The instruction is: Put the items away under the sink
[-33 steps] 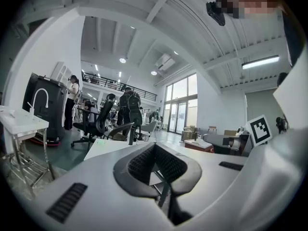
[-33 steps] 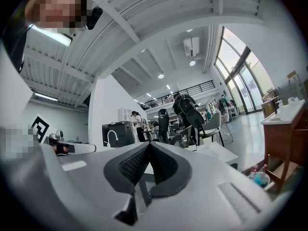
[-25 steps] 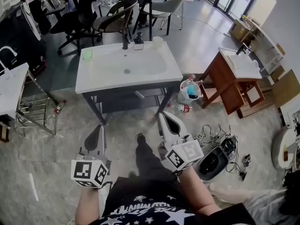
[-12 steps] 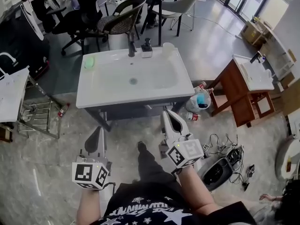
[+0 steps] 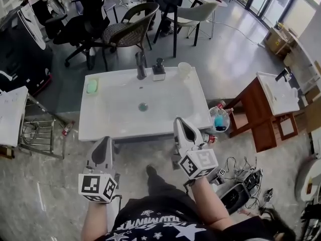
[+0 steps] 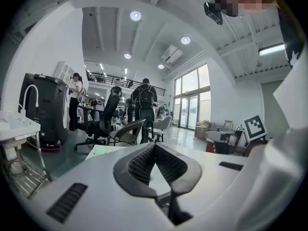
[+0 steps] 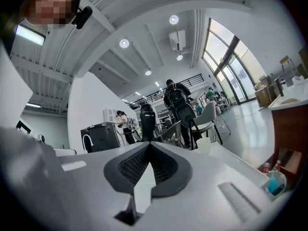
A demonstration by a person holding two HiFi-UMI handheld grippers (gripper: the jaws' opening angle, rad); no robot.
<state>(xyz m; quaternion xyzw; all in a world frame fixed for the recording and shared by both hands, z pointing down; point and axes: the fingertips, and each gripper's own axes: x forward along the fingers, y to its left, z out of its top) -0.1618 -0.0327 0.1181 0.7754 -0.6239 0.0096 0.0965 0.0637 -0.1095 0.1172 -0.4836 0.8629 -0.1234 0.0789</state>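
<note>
Head view, left gripper (image 5: 105, 143) and right gripper (image 5: 181, 123) jaws closed, empty, cup (image 5: 184, 70) on sink (image 5: 113, 122) well ahead.

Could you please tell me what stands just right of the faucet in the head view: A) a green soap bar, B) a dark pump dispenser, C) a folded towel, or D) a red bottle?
B: the dark pump dispenser stands beside the faucet on the back rim of the sink.

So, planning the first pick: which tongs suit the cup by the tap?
Right, probably: the right tongs sit over the sink rim on the cup's side; the left tongs are farther off.
</note>
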